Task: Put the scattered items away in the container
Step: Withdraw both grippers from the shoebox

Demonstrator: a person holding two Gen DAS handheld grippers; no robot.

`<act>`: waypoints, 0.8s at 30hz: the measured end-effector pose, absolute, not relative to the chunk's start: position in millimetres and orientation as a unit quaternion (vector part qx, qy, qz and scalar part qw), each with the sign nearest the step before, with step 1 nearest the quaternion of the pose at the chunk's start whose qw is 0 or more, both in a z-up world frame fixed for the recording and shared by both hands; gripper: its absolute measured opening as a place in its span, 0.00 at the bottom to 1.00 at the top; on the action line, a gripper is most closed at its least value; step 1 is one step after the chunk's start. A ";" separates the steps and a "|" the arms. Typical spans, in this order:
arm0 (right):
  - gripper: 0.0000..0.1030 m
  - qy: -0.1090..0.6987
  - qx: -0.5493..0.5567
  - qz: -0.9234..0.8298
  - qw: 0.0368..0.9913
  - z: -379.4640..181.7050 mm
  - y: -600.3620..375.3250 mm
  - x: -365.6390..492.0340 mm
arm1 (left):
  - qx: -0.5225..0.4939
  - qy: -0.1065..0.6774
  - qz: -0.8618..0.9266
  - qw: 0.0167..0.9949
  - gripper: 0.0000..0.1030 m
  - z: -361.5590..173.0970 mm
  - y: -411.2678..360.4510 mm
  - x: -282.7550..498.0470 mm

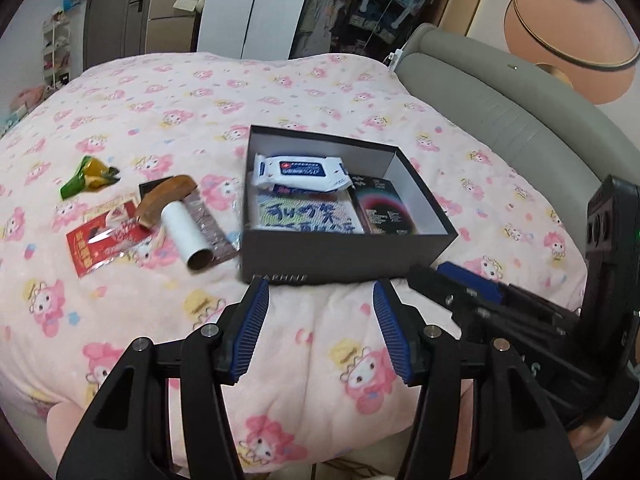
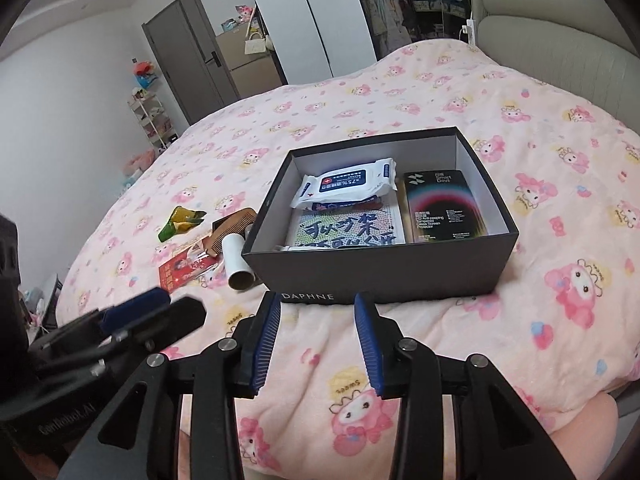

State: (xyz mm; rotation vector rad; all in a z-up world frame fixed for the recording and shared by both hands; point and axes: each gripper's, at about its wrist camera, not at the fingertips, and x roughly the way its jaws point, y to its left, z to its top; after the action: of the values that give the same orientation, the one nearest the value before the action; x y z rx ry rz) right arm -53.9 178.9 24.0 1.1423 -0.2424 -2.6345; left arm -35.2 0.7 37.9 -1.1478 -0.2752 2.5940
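Note:
A dark open box (image 1: 340,258) (image 2: 380,270) sits on the pink bed. Inside lie a wipes pack (image 1: 300,170) (image 2: 346,186), a printed cloth pack (image 2: 346,232) and a black screen-protector box (image 2: 444,206). Left of the box lie a white cardboard roll (image 1: 184,236) (image 2: 237,262), a wooden comb (image 1: 164,196) (image 2: 230,232), a brown bar (image 1: 210,228), a red packet (image 1: 102,240) (image 2: 180,272) and a green-yellow wrapper (image 1: 90,176) (image 2: 180,222). My left gripper (image 1: 320,300) and right gripper (image 2: 316,308) are open, empty, just before the box's front wall.
The bed cover (image 1: 280,96) is pink with cartoon prints. A grey padded headboard (image 1: 500,92) runs along the right. The right gripper shows in the left wrist view (image 1: 460,280); the left gripper shows in the right wrist view (image 2: 152,312).

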 end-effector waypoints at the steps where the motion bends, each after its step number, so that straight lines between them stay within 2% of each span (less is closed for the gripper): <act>1: 0.34 -0.081 0.394 -0.906 0.130 23.2 175.4 -52.9 | -0.399 -0.100 0.900 0.144 0.54 35.7 -3.5 -33.4; 24: 0.34 -0.040 0.446 -0.876 0.177 -16.2 82.4 -59.2 | -0.400 -0.177 0.894 0.094 0.54 -9.3 -93.4 -24.7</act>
State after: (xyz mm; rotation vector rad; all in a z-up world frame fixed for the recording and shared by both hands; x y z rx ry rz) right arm -59.2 82.4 -16.2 1.2633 -0.1122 -2.4810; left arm -24.7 -93.4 -9.3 -1.1877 -0.5257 2.6527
